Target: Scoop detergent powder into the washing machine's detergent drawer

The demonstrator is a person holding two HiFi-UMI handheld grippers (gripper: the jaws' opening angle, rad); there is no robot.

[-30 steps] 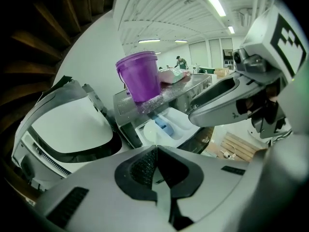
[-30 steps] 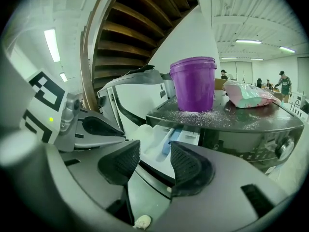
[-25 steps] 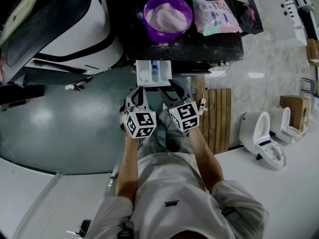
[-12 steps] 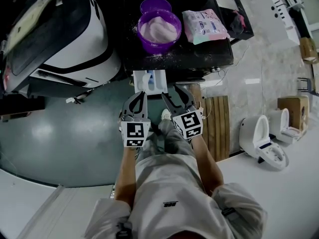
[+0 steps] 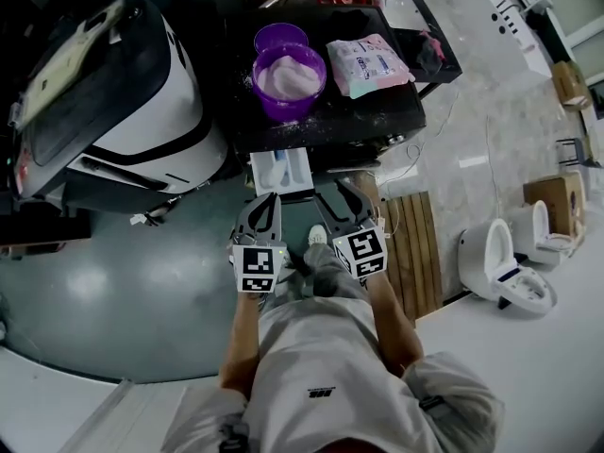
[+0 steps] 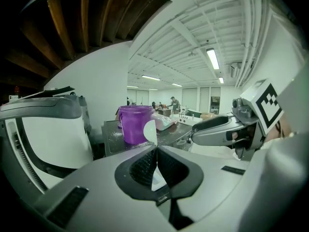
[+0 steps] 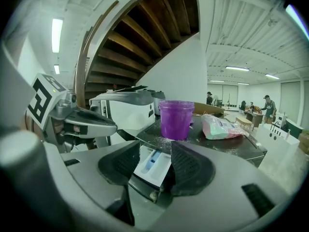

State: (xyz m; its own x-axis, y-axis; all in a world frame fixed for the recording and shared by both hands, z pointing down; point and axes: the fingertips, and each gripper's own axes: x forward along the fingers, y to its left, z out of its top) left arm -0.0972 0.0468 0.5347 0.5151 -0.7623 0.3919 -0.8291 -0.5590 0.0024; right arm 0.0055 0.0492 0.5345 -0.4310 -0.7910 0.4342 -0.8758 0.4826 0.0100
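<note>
the detergent drawer stands open just ahead of both grippers, touching neither. left gripper fingers are pressed together, empty. right gripper fingers are spread, framing the drawer. the purple tub of powder sits on the dark surface beyond.

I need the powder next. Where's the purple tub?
In the head view, the purple tub stands on the dark machine top, left of the pink bag, beyond the open drawer.
</note>
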